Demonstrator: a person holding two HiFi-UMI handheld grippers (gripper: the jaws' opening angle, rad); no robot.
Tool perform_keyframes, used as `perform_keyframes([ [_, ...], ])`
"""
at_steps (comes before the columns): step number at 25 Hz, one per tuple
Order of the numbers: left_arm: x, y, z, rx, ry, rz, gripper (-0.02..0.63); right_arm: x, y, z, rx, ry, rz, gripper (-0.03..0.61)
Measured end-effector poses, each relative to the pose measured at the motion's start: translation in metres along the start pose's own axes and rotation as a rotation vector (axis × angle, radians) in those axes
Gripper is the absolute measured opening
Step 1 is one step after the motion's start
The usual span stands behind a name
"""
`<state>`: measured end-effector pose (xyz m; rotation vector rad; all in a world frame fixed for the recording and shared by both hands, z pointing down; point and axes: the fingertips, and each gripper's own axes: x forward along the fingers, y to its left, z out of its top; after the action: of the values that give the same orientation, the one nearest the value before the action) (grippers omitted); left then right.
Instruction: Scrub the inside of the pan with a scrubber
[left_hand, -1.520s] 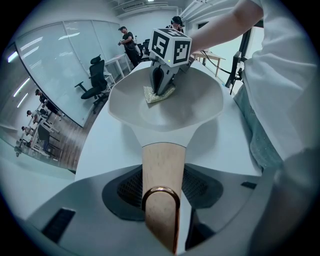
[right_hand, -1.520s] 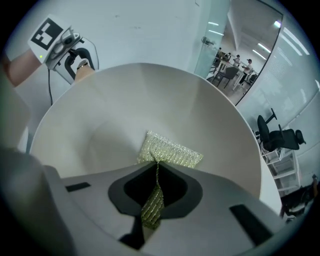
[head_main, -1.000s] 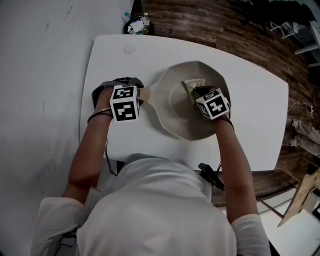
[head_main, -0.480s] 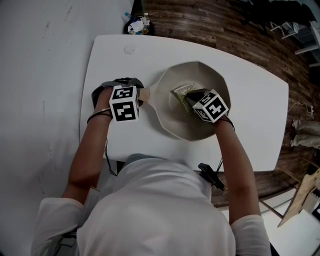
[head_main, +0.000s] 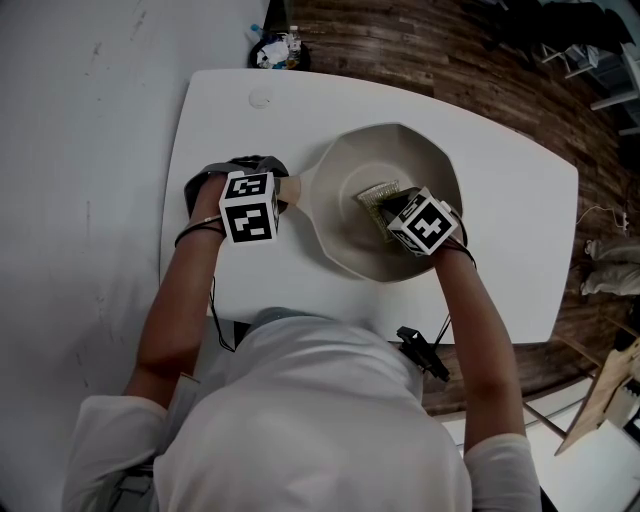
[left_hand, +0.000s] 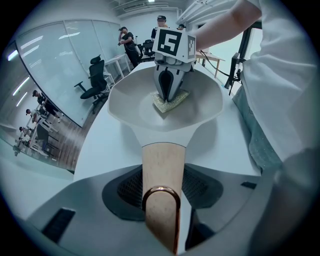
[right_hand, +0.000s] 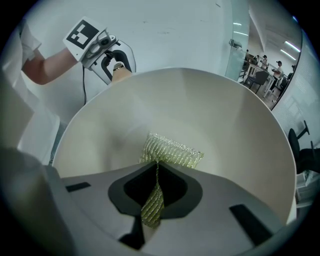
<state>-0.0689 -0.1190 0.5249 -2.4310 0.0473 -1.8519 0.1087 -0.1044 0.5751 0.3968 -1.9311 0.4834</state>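
Your right gripper (head_main: 387, 212) has the scrubber (head_main: 374, 192) pinched, pressed on the pan (head_main: 400, 140) floor mid-frame; your left gripper (head_main: 268, 188) clamps the handle (head_main: 291, 187), which points frame-left.

free: worktop (head_main: 520, 200) right of pan (head_main: 340, 160) | blocked: pan bowl by right tongs (right_hand: 156, 192) and scrubber (right_hand: 170, 150); handle (left_hand: 162, 160) by left tongs (left_hand: 161, 200)

An open-plan office is suggested by glass partition walls (left_hand: 60, 55), wheeled office chairs (left_hand: 96, 81) and desks (left_hand: 118, 61); a white worktop (head_main: 220, 120) is set on wood-plank flooring (head_main: 450, 45).
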Motion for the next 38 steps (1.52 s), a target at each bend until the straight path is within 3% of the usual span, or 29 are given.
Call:
perform_keyframes([
  [7,0.000,0.000,0.001,0.003,0.007,0.001,0.210,-0.008,-0.027,-0.011,0.010,0.037,-0.127,0.026],
  [12,0.001,0.000,0.001,0.006,0.012,0.005,0.210,-0.012,-0.050,-0.005,0.047,0.008,-0.246,0.026],
  [18,0.001,0.000,0.000,0.011,0.016,0.012,0.209,-0.010,-0.073,0.010,0.150,-0.076,-0.323,0.026],
  [31,0.002,0.001,0.001,0.018,0.017,0.025,0.209,0.004,-0.068,0.052,0.157,-0.169,-0.341,0.026],
  [38,0.002,0.001,0.001,0.020,0.025,0.025,0.209,0.011,-0.052,0.070,0.102,-0.219,-0.323,0.026],
])
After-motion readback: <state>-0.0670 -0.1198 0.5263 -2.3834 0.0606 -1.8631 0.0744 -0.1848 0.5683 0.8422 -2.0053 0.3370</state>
